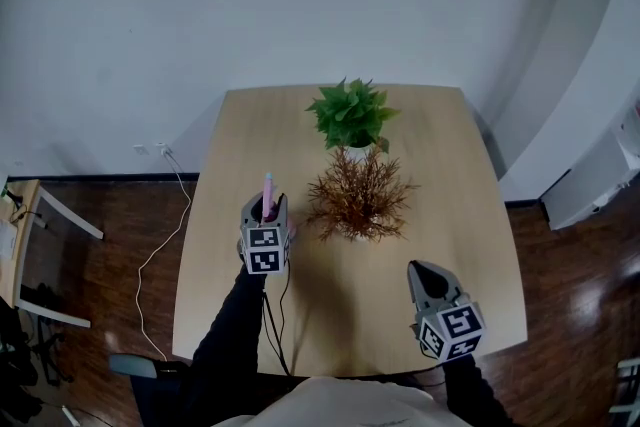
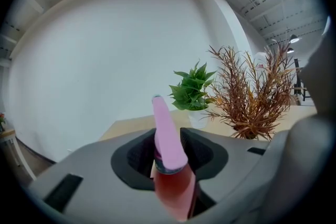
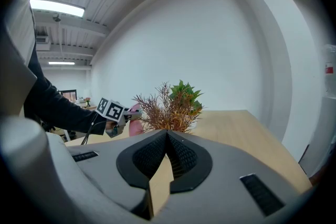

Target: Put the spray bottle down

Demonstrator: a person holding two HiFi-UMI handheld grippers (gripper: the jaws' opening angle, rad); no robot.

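A spray bottle (image 1: pixel 267 190) with a pink nozzle and a reddish body (image 2: pixel 170 165) stands upright between the jaws of my left gripper (image 1: pixel 266 205), which is shut on it. That gripper hovers over the left part of the wooden table (image 1: pixel 450 175), just left of the brown plant. The bottle's base is hidden, so contact with the table is unclear. From the right gripper view the bottle (image 3: pixel 136 127) shows pink beside the left gripper (image 3: pixel 113 111). My right gripper (image 1: pixel 425 277) is near the table's front right, its jaws (image 3: pixel 167 134) shut and empty.
A brown dried plant (image 1: pixel 358 195) stands mid-table, and a green potted plant (image 1: pixel 350 113) is behind it. A white cable (image 1: pixel 165 235) runs over the dark floor at left, near a small desk (image 1: pixel 30 245). A white cabinet (image 1: pixel 600 175) stands at right.
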